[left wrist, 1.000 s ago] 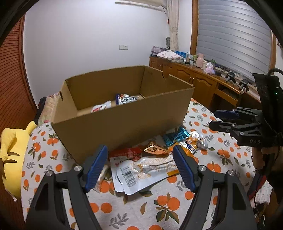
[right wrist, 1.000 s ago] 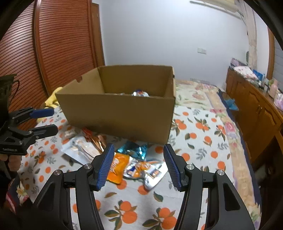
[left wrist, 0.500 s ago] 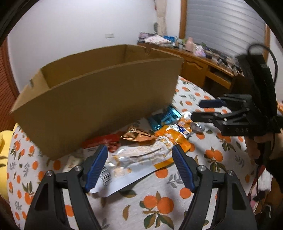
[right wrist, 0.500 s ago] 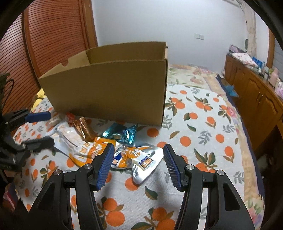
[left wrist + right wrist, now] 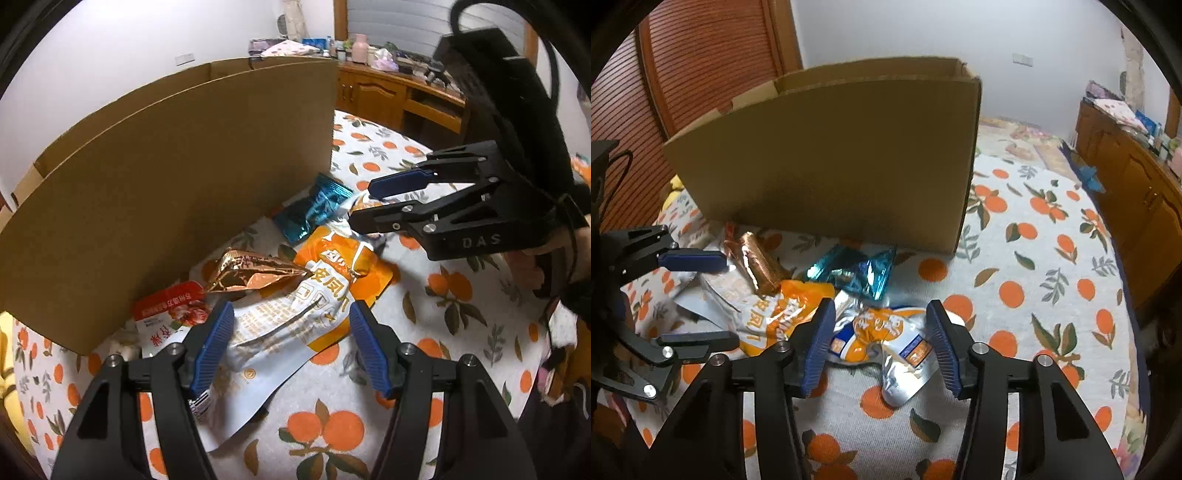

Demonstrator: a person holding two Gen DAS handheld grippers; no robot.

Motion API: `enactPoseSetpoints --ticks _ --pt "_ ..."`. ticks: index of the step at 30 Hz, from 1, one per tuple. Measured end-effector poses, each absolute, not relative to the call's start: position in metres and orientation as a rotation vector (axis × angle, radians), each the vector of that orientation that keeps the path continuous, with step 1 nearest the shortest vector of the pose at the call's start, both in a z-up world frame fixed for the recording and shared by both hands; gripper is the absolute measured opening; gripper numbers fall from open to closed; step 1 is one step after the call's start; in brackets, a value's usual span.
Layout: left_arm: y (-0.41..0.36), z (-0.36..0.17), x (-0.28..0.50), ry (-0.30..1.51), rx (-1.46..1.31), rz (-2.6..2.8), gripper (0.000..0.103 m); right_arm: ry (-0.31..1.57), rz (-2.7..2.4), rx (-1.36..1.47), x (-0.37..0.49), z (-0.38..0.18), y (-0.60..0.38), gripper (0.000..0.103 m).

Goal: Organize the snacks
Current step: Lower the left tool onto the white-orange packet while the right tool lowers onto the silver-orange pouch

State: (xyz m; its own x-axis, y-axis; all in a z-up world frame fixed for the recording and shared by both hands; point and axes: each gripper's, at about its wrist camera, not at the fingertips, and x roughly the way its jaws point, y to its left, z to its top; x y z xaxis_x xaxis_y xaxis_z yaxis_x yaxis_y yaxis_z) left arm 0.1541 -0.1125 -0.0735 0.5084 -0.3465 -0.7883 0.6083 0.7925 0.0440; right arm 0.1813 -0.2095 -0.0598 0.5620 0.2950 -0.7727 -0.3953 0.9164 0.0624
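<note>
My left gripper point(image 5: 291, 345) is spread wide with nothing in it, low over the white-and-orange pouch point(image 5: 291, 317), which fills the lower centre of the left wrist view between the two blue pads. Its long axis runs from lower left to upper right of that frame, slanted across my opening, so I judge the pads would bite across its narrower width. I cannot tell whether either pad touches the film.

My right gripper point(image 5: 882, 347) is just as wide and empty, straddling the silver-and-orange packet point(image 5: 886, 343) at lower centre of the right wrist view. That packet is crumpled, with one silver corner trailing toward the bottom of the frame.

Further out lie the copper foil pack point(image 5: 251, 271) resting on the pouch, the teal foil packs point(image 5: 857, 267) near the box foot, and a red-topped bag point(image 5: 168, 306) at lower left. All sit on the orange-print cloth point(image 5: 1015, 295), in front of the cardboard box point(image 5: 831, 162).

Each arm is nearer its own target, so neither need cross. The box wall hides the interior completely from both views. The red-topped bag is partly tucked under the pouch and behind my left pad.
</note>
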Motion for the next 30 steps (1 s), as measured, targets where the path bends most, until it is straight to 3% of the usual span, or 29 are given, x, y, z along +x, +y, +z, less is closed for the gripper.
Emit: enactPoseSetpoints --ticks 13,20,30 --pt "-0.101 -0.067 0.125 0.914 0.348 -0.626 0.065 0.91 0.455 -0.148 0.154 -0.062 -0.217 0.049" --pt "-0.092 -0.065 0.114 0.911 0.299 -0.634 0.066 0.902 0.484 -0.159 0.134 -0.059 -0.219 0.061" --pt "-0.087 -0.065 0.106 0.925 0.268 -0.647 0.067 0.878 0.483 -0.274 0.127 -0.064 -0.208 0.068"
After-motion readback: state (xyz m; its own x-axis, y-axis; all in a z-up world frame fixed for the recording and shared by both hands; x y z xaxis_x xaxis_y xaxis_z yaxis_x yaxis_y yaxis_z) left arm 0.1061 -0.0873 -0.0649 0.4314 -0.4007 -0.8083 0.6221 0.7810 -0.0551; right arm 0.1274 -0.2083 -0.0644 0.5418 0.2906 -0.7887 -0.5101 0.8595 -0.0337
